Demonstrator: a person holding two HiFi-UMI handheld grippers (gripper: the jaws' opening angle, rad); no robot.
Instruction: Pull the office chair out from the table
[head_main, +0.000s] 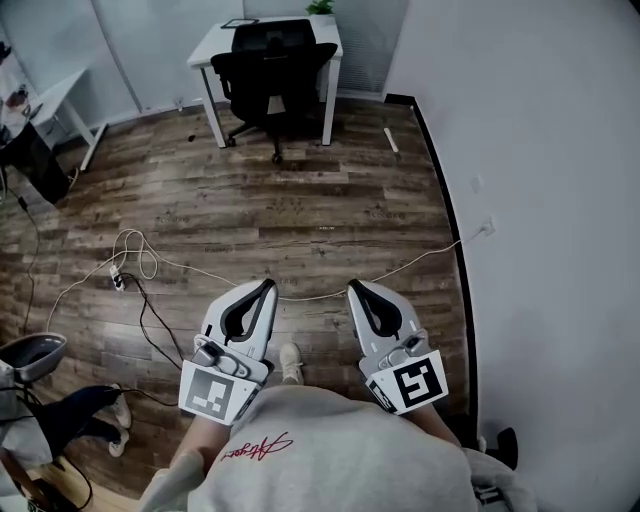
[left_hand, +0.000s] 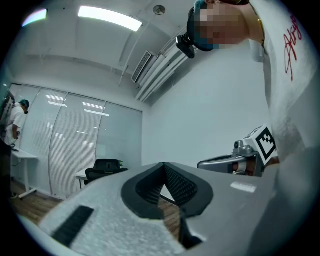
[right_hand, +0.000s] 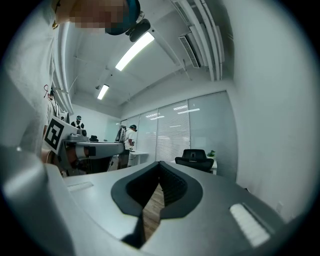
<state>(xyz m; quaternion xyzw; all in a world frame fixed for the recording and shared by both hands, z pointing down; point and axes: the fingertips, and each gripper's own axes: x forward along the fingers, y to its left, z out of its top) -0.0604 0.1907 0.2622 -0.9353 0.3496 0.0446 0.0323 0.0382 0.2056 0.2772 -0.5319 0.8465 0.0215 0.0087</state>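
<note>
The left gripper (head_main: 267, 286) was held low in front of the person, its jaws clenched together with nothing between them. The right gripper (head_main: 354, 286) was held just beside it in the same attitude, its jaws likewise pressed closed and empty. The office chair (head_main: 272, 68) stood well apart from both sets of jaws, straight ahead across the wooden floor (head_main: 300, 200), pushed in at the white table (head_main: 213, 45) at the far end of the room.

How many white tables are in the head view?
2. The far table stands by the back wall with the chair pushed in; the left table is cut off at the picture's edge. Others may be hidden.
</note>
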